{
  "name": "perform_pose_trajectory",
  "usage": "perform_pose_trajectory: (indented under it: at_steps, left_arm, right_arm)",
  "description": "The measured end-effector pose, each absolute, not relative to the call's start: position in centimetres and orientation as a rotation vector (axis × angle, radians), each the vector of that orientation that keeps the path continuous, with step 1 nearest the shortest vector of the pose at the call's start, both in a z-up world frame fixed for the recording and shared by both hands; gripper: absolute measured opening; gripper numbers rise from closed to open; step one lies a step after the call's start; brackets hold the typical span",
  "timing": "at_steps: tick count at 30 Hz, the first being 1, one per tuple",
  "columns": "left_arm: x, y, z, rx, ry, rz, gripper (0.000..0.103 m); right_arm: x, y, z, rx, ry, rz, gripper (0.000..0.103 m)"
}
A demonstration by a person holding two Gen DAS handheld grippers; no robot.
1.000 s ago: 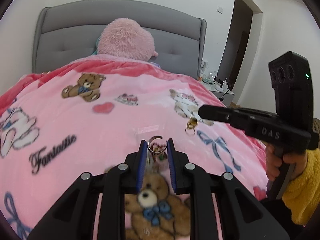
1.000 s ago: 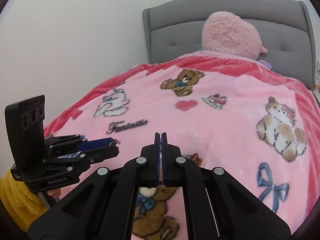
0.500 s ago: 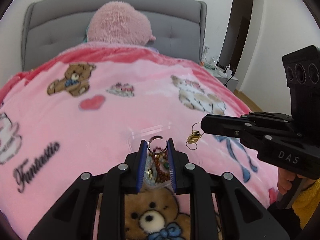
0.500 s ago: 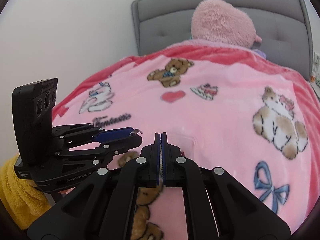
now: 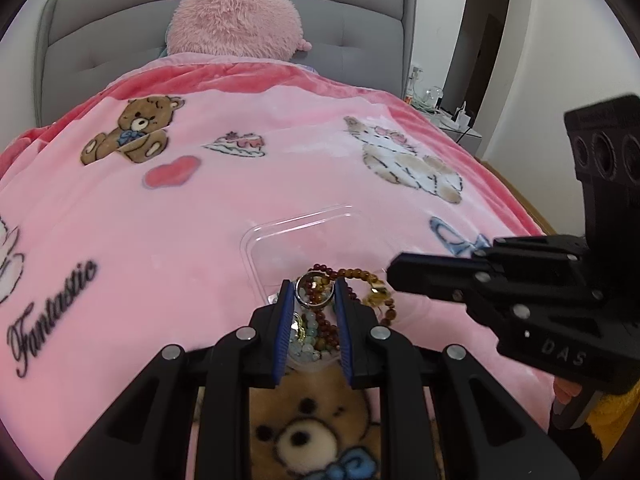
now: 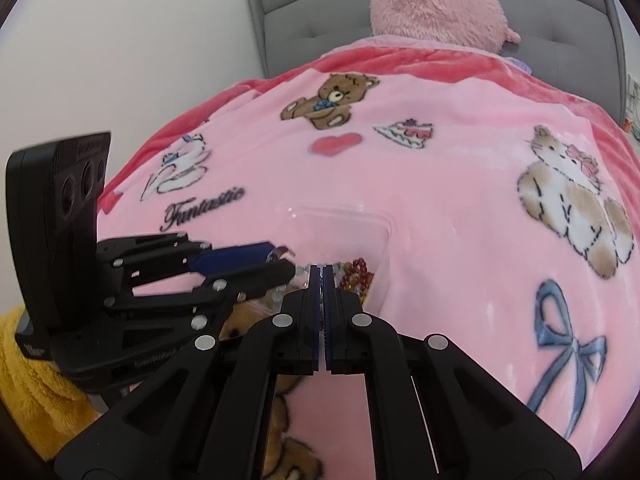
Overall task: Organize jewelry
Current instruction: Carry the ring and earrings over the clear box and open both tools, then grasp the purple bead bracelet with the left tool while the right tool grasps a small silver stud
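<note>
a big bed with a soft pink blanket fills both views. the blanket has bears, a cat, a cake, a heart, blue bows and the word "fantastic" on it. at the far end stands a grey padded headboard, and a fluffy pink pillow leans on it. far on the right there is a dark doorway and a small side table with little things on it.

near the middle of the blanket lies a clear plastic tray. its far part looks bare. in its near part sits a pile of bead bracelets, dark red, amber and pale green.

the left tongs have blue pads and are only a little way apart. they pinch a shiny silver ring between the pads, right over the bead pile. in the right view the left tongs reach in from the left, with the ring at their tips.

the right tongs are pressed tight together on a small gold trinket, which hangs at their tip, just right of the ring and over the near right side of the tray. a fuzzy yellow sleeve shows behind the left tongs.
</note>
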State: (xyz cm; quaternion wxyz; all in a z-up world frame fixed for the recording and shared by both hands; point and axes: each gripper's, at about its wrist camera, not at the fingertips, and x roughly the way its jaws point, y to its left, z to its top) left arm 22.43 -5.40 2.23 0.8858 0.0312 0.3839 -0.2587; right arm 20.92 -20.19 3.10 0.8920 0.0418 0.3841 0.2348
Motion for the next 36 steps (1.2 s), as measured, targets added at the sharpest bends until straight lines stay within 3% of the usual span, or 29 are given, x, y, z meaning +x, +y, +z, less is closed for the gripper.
perform_pose_trajectory:
  at_steps: [19,23,33,35,36]
  left_arm:
    - [23.6,-5.7,1.8,0.007,0.82,-0.53,0.02]
    - [23.9,-5.5,1.9,-0.024,0.826,-0.533,0.03]
    - [22.8,-4.4,3.0,-0.055,0.789,-0.542,0.032]
    - [21.7,-3.6,3.8,-0.046,0.76,-0.549,0.042]
    - [21.0,-3.0,4.2,-0.046,0.75,-0.544,0.045]
  right_arm:
    - [20.5,-20.6,1.7,0.073,0.801,0.484,0.004]
    - [20.3,-20.8,1.8,0.085,0.79,0.476,0.004]
    - [18.1,-21.9,3.1,0.111,0.761,0.489,0.005]
    - [17.0,-21.9,3.5,0.116,0.755,0.523,0.006]
    - [16.2,-21.8,3.7,0.113,0.746,0.538,0.014]
